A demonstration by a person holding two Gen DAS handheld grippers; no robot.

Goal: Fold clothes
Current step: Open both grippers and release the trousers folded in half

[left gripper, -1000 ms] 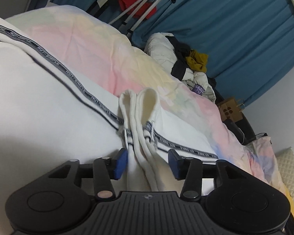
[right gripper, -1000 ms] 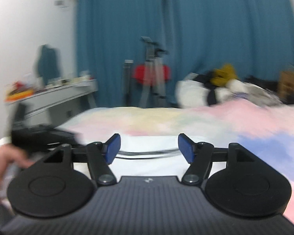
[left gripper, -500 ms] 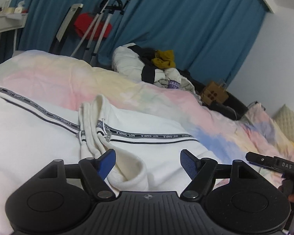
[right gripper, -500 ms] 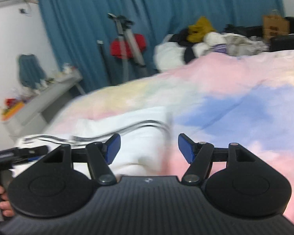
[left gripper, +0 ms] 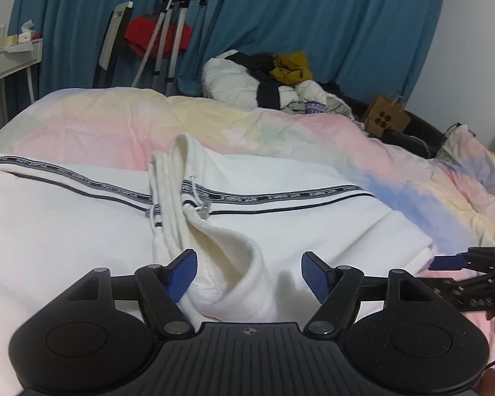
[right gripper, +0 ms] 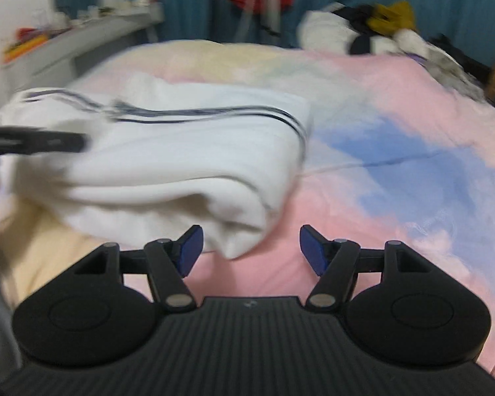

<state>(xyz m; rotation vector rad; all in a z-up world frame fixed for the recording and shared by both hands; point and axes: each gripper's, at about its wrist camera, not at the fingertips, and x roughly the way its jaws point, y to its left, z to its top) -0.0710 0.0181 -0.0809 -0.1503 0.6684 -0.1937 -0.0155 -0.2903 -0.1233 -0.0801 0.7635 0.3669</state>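
Pastel tie-dye bed quilt carries the folded white striped sweatshirt mid-frame; left claw closing slightly around its loose cuff without pinching, right claw open, empty.

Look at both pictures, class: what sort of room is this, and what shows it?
Most likely a bedroom: a bed with a pastel duvet, blue curtains behind it, and a heap of clothes at the far side.

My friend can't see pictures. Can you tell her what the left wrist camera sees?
A white garment with dark stripes lies on a pastel bedspread. Its sleeve cuff sits loose between the left hand-held gripper, whose jaws are closing. Behind are blue curtains and a clothes pile.
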